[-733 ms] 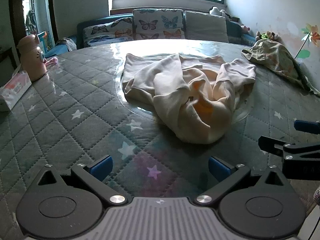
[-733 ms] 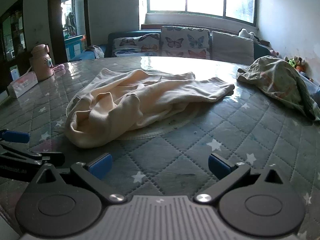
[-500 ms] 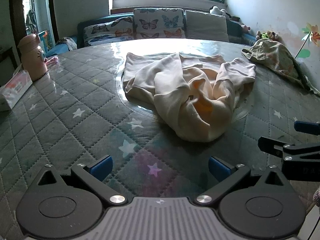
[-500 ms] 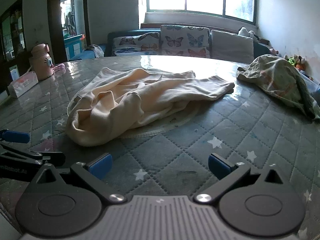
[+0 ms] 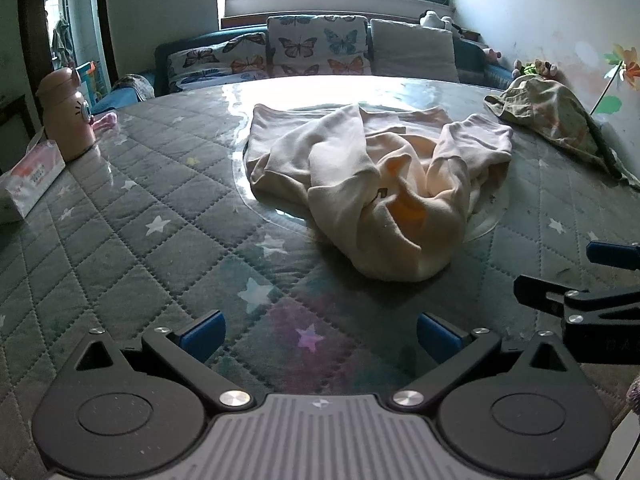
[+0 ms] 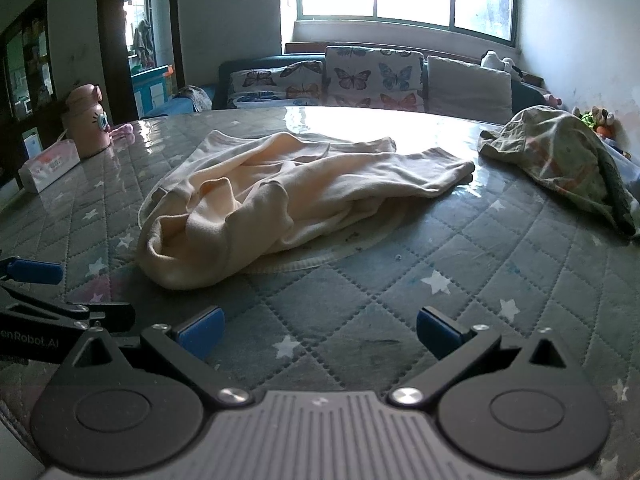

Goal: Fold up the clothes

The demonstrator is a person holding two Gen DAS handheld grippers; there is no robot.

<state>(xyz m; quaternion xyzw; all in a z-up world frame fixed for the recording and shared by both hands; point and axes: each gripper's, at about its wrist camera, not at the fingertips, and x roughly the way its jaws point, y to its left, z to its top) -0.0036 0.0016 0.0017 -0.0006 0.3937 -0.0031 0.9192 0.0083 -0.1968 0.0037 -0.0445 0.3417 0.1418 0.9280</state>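
Nearest, the left gripper (image 5: 318, 330) and the right gripper (image 6: 318, 330) both hover low over the quilted bench (image 5: 132, 248), fingers spread fully wide and holding nothing. Just ahead lies the cream garment (image 5: 376, 188), crumpled in a heap on a clear round mat (image 6: 344, 254) mid-bench, sleeves tangled over the body. The step is likely the first grasp: take two separate edges, perhaps the near hem or shoulders, and pull the cloth flat before folding. Nothing blocks the approach. Farther off sit a pink bottle (image 5: 66, 114) and tissue pack (image 5: 30, 174) at left, another garment (image 6: 560, 160) at right, and a sofa (image 6: 372, 80) beyond.
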